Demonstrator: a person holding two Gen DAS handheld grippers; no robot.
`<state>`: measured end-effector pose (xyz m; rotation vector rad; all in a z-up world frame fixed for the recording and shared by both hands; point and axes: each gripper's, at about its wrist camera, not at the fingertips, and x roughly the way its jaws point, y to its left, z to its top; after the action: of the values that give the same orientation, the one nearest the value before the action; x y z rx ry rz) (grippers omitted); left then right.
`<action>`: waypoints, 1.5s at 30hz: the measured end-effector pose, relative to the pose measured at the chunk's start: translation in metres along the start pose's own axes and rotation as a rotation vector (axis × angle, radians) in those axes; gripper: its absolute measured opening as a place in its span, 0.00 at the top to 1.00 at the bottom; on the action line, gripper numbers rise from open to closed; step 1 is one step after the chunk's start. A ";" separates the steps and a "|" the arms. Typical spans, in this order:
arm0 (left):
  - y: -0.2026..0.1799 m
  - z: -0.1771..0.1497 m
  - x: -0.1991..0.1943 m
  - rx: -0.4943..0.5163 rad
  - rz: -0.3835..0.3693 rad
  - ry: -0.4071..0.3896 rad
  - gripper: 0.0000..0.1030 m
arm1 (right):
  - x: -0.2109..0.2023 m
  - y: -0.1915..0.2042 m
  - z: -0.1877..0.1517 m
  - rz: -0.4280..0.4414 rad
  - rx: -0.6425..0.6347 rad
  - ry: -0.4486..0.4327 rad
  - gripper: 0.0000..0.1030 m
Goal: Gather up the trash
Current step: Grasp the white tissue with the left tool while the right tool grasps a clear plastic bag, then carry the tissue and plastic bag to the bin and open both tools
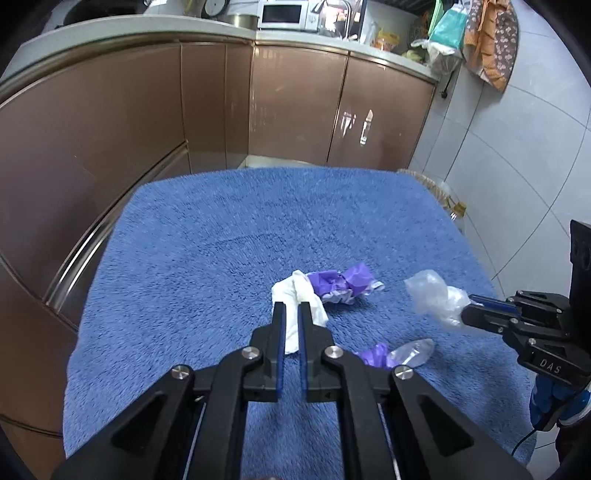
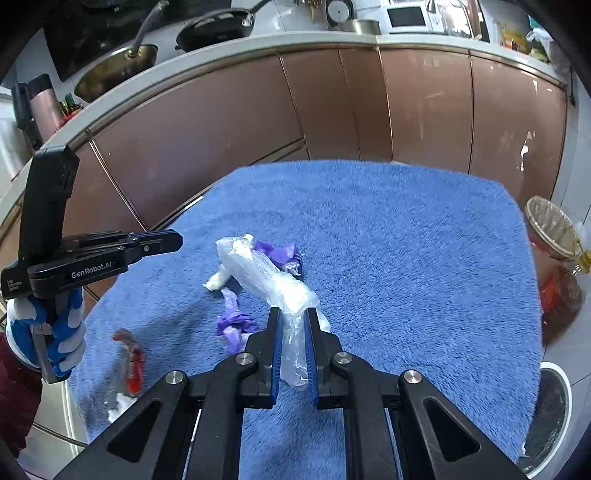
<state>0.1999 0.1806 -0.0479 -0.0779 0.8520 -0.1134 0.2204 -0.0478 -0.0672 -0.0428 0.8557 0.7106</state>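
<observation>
Trash lies on a blue fluffy mat (image 1: 221, 240). My left gripper (image 1: 291, 306) is shut on a crumpled white tissue (image 1: 295, 295). Beyond the tissue lies a purple wrapper (image 1: 340, 284). A smaller purple scrap (image 1: 375, 354) and a clear plastic piece (image 1: 412, 350) lie nearer. My right gripper (image 2: 293, 312) is shut on a clear plastic bag (image 2: 266, 273) and holds it over the mat; it also shows in the left wrist view (image 1: 471, 308). In the right wrist view the left gripper (image 2: 177, 240) is at the left, with a purple scrap (image 2: 234, 325) and a red-and-clear wrapper (image 2: 129, 362) on the mat (image 2: 406, 258).
Brown kitchen cabinets (image 1: 295, 103) stand behind the mat. A lined bin (image 2: 550, 225) and an oil bottle (image 2: 585, 258) stand to the right of the mat. A round white-rimmed bin (image 2: 554, 406) is at the lower right. Pans (image 2: 218, 29) sit on the counter.
</observation>
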 end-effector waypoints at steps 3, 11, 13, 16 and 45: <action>-0.005 -0.002 -0.013 0.005 0.001 -0.013 0.95 | -0.016 0.004 -0.003 -0.002 0.000 -0.026 0.89; -0.028 -0.002 0.001 0.049 0.001 0.026 0.66 | -0.048 -0.003 -0.010 -0.021 0.023 -0.076 0.89; -0.033 -0.004 0.011 0.068 0.021 0.030 0.47 | -0.052 -0.008 -0.012 -0.032 0.033 -0.083 0.89; -0.034 -0.005 0.032 0.077 0.028 0.056 0.47 | -0.057 -0.015 -0.014 -0.046 0.049 -0.089 0.89; -0.010 0.004 0.019 -0.022 0.046 0.012 0.97 | -0.117 -0.051 -0.036 -0.145 0.142 -0.168 0.89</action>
<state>0.2151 0.1687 -0.0583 -0.0780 0.8661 -0.0612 0.1747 -0.1635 -0.0217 0.0800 0.7322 0.5091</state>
